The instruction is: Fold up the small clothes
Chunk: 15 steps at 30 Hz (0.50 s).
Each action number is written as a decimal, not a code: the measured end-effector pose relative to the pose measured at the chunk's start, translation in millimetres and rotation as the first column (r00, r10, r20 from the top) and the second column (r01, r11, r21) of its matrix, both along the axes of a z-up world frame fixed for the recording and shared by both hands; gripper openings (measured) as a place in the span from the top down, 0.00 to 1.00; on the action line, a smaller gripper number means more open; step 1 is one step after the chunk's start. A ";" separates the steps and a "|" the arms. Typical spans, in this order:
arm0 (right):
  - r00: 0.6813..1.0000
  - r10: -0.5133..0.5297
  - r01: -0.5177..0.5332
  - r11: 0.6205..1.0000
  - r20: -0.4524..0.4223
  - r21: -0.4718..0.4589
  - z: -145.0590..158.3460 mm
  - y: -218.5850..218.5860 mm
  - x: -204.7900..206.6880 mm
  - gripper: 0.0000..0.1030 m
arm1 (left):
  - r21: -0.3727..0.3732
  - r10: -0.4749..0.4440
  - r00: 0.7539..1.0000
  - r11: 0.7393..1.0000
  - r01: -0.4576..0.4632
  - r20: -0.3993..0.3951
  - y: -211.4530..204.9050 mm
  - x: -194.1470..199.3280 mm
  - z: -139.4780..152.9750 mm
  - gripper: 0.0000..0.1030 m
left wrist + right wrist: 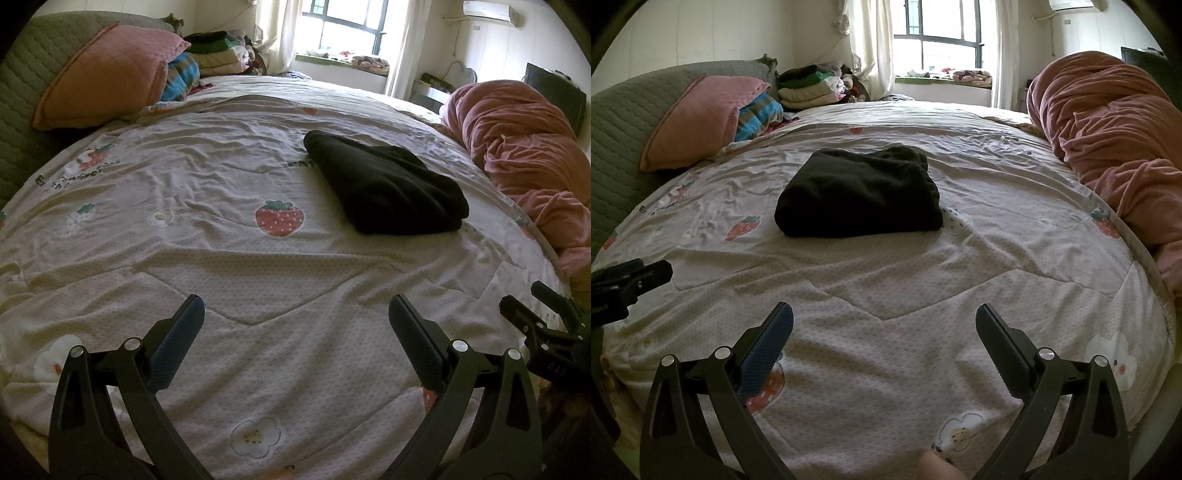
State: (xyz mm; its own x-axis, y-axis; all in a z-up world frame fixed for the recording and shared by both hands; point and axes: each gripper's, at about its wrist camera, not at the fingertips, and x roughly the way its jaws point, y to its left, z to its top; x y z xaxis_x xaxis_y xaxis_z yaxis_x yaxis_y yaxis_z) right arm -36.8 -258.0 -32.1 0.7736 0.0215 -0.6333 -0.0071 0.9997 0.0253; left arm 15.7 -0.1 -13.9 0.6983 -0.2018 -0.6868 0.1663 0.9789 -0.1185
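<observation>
Both claws, the left claw (pixel 295 332) and the right claw (pixel 884 334), are hanging spread apart and empty over the near bed (pixel 236 280), well back from the dark garment (pixel 858 192) lying folded mid-quilt, which suggests this fold is done.

Matt black fleecy garment (pixel 858 192), wrinkled cotton quilt (pixel 923 295)

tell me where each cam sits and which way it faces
Left wrist: on the open left gripper, looking across the strawberry-print quilt toward the window; the right gripper shows at its right edge.
Right wrist: on the open right gripper, facing the same way; the left gripper shows at its left edge, a fingertip at the bottom.
Shared: the folded black garment, touched by neither gripper, and the pink pillow.
</observation>
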 end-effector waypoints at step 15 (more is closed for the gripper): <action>1.000 -0.002 0.002 1.000 -0.003 -0.005 -2.5 1.1 0.7 0.04 | 0.008 0.002 1.000 1.000 -0.002 -0.002 0.1 -0.5 -0.8 0.09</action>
